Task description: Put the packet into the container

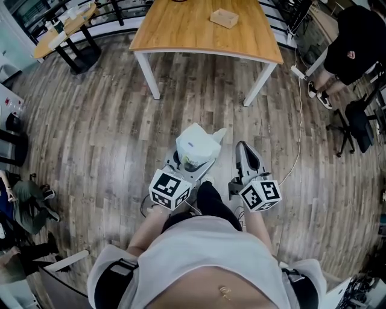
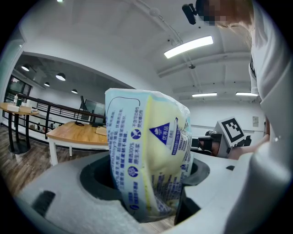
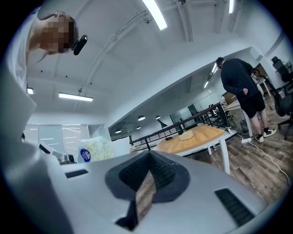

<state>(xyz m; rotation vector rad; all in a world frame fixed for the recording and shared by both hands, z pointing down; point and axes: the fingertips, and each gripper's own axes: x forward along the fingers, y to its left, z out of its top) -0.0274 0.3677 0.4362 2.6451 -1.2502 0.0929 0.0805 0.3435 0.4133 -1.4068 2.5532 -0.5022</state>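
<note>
Head view: L gripper (image 1: 192,162) held the packet (image 1: 198,145) upright over the wood floor (image 1: 90,133), R gripper (image 1: 243,151) just beside it, table (image 1: 181,30) w/ a small box (image 1: 224,18) well ahead; couldn't tell which thing was the container. L gripper view: jaws wide, clamped on the packet's lower half. It looked light, soft, w/ slick crinkly film, so prob best gripped mid-body, not by the loose top. R gripper view: jaws nearly together, empty.
</note>
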